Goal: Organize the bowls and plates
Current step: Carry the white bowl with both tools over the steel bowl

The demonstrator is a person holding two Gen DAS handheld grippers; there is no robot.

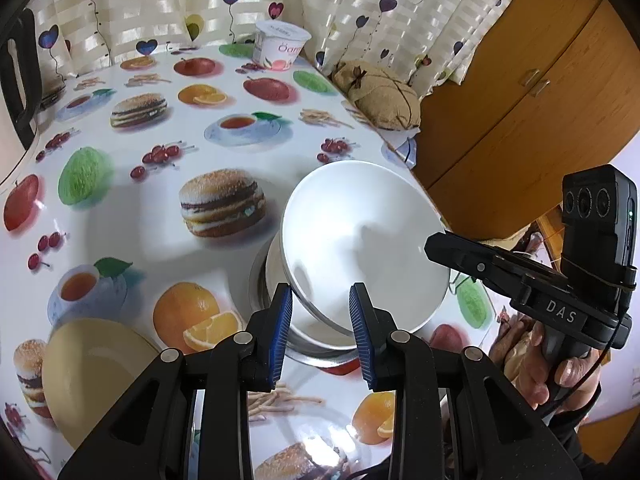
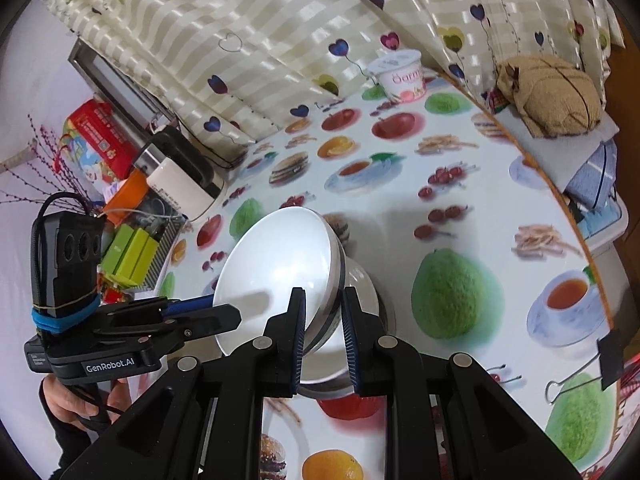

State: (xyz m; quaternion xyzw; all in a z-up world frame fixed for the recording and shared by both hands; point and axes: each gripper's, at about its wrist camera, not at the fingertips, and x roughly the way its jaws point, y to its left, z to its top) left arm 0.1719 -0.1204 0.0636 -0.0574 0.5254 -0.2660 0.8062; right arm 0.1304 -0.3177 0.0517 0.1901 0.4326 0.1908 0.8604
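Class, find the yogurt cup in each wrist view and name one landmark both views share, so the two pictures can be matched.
Left wrist view: the yogurt cup stands at top centre, at the table's far edge against the curtain.
Right wrist view: the yogurt cup stands upper right of centre, at the same far edge below the curtain.
Shared landmark: the brown cloth bundle, to the right of the cup in both.

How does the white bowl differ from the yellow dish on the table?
The white bowl is tilted, pinched at its rim by both the left gripper and right gripper; the yellow dish lies untouched on the tablecloth. The bowl is white, the dish pale yellow. Both look empty.
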